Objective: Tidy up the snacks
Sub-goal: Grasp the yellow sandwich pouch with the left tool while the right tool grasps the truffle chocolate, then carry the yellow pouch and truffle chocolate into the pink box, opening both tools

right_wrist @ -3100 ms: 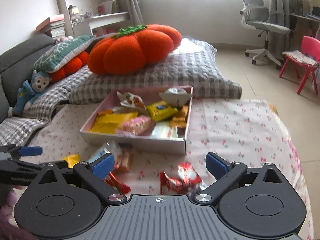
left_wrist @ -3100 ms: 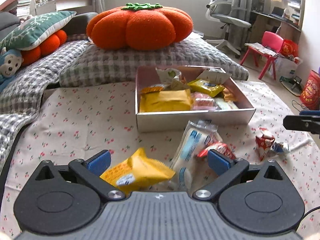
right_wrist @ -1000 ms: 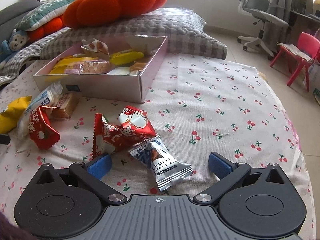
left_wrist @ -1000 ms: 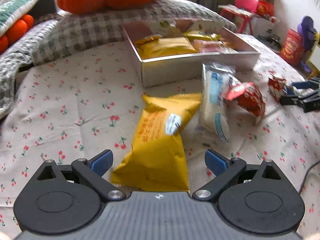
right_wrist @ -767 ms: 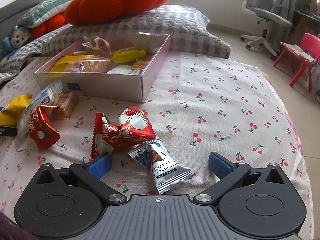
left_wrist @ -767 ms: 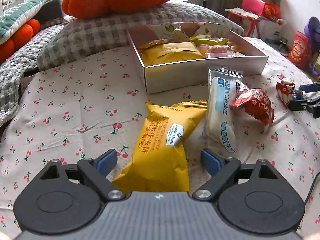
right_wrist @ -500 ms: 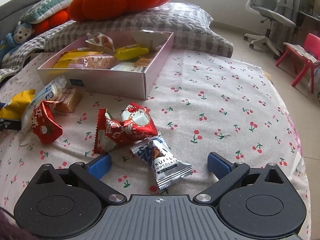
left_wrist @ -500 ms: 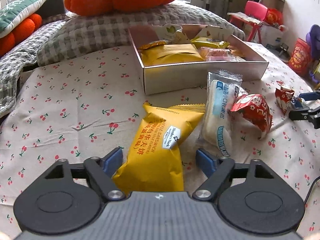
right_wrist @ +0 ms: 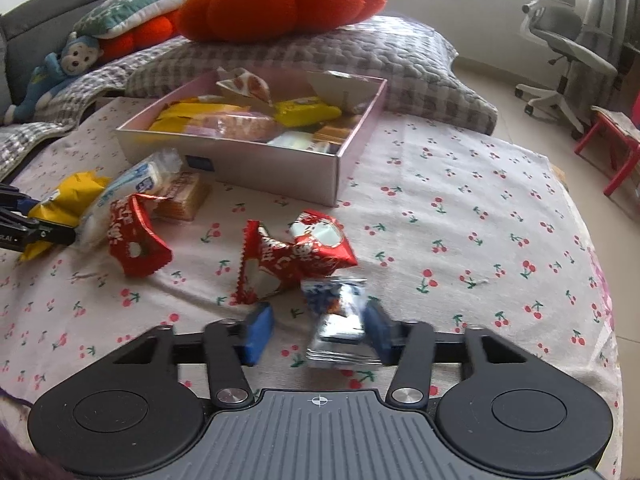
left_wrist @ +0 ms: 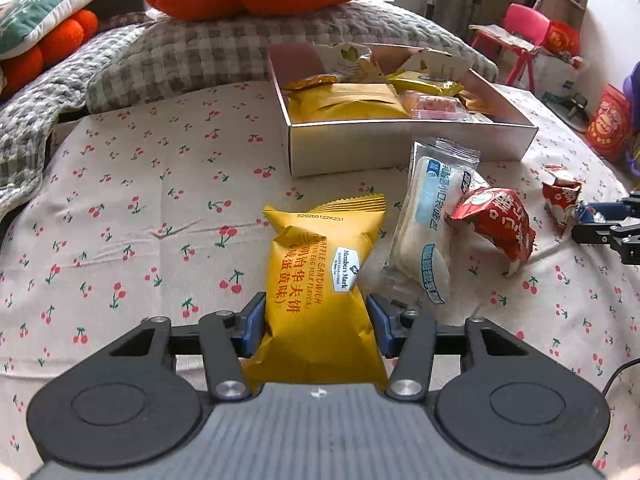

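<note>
The left gripper (left_wrist: 316, 326) has just been closing, and its blue pads now squeeze both sides of the yellow snack bag (left_wrist: 320, 280), which lies on the cherry cloth (left_wrist: 140, 208). The bag's near end is hidden behind the gripper. Next to it lie a white and blue packet (left_wrist: 430, 232) and a red wrapper (left_wrist: 496, 224). Behind them sits the snack box (left_wrist: 400, 146), full of snacks. The right gripper (right_wrist: 318, 330) has been closing too. The blurry silver chocolate packet (right_wrist: 340, 320) sits between its pads, touching the right pad only.
</note>
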`<state>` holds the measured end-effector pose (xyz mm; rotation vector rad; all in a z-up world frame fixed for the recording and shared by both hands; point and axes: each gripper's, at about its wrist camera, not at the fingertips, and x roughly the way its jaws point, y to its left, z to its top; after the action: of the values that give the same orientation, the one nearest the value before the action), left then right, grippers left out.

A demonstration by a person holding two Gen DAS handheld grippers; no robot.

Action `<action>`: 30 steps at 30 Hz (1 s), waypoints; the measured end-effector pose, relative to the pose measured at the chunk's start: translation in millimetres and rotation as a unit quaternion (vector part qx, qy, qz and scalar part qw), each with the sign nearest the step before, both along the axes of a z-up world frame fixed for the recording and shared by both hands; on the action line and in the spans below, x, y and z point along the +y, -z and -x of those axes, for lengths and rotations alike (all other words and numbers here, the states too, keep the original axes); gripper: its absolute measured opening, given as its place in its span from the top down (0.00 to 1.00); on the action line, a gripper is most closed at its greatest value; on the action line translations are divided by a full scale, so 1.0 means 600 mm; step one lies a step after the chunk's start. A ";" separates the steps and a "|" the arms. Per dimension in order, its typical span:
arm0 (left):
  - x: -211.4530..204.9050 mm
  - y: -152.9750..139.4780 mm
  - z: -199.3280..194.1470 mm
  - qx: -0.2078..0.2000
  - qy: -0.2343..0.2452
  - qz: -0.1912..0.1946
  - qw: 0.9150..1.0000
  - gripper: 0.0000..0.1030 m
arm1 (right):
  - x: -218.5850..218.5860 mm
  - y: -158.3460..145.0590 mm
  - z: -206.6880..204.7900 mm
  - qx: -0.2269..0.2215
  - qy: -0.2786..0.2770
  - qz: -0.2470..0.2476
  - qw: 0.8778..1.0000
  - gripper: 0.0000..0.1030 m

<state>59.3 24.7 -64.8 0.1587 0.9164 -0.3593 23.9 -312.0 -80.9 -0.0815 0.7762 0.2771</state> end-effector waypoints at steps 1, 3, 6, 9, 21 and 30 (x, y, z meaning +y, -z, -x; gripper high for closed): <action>0.000 -0.001 0.002 0.000 0.000 0.000 1.000 0.53 | 0.002 -0.001 0.001 0.001 -0.002 -0.001 1.000 0.66; 0.000 -0.001 0.007 0.001 -0.001 0.000 1.000 0.55 | 0.006 -0.002 0.004 0.002 -0.004 0.001 1.000 0.73; 0.000 -0.003 0.009 0.008 -0.012 0.003 1.000 0.57 | 0.011 -0.005 0.005 0.005 -0.004 0.006 1.000 0.76; -0.003 -0.006 0.010 0.015 -0.025 0.000 1.000 0.60 | 0.014 -0.009 0.006 0.010 -0.003 0.005 1.000 0.77; -0.005 -0.021 0.019 0.026 -0.053 0.019 0.998 0.65 | 0.026 -0.039 0.016 0.031 -0.012 -0.023 0.999 0.77; 0.001 -0.048 0.016 0.019 -0.067 0.033 0.997 0.65 | 0.026 -0.060 0.021 0.045 -0.006 -0.055 0.997 0.77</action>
<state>49.7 25.1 -35.9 0.0293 0.9466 -0.2690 11.5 -296.7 -44.6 0.0296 0.8491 0.3366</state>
